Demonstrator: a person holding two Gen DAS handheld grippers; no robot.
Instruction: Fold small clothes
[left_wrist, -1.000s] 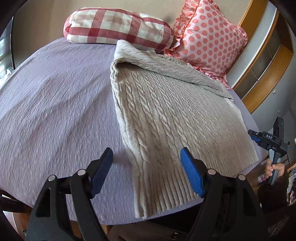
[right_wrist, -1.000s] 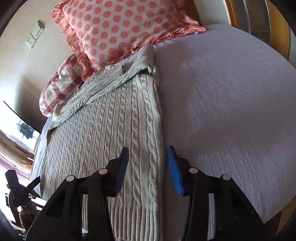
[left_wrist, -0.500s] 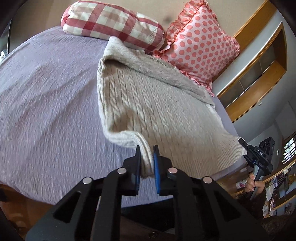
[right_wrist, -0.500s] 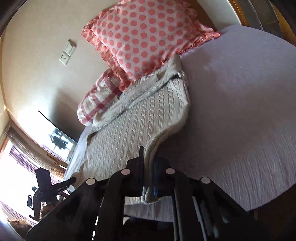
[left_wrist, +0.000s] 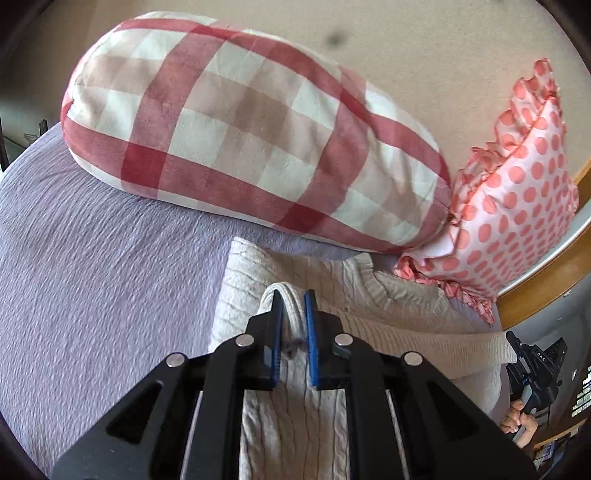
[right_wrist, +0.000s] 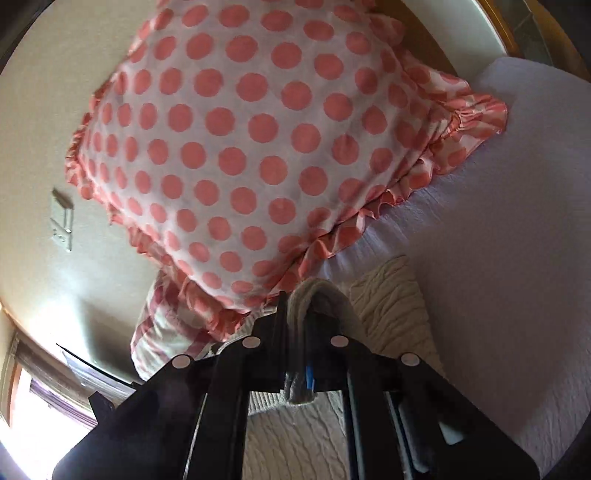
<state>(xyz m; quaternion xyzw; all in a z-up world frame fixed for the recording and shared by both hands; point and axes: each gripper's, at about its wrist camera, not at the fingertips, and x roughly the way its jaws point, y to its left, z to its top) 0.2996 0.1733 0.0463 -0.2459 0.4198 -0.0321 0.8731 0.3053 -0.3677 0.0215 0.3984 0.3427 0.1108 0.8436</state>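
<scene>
I judge the fold about half made: the hem of the sweater (left_wrist: 369, 317) is lifted and doubled over the body, up at the pillow end of the bed (left_wrist: 92, 280), but nothing is laid down or smoothed yet. My left gripper (left_wrist: 293, 325) is closed on a ribbed edge that loops up between its blue pads at centre frame, with the rest of the knit lying just beyond and below, under the checked pillow (left_wrist: 240, 129). My right gripper (right_wrist: 295, 332) pinches a bunched roll of the same sweater (right_wrist: 391, 306) at lower centre, right under the dotted pillow (right_wrist: 240, 147). Left to do, I think: set the hem down square, let go, and flatten the fold.
</scene>
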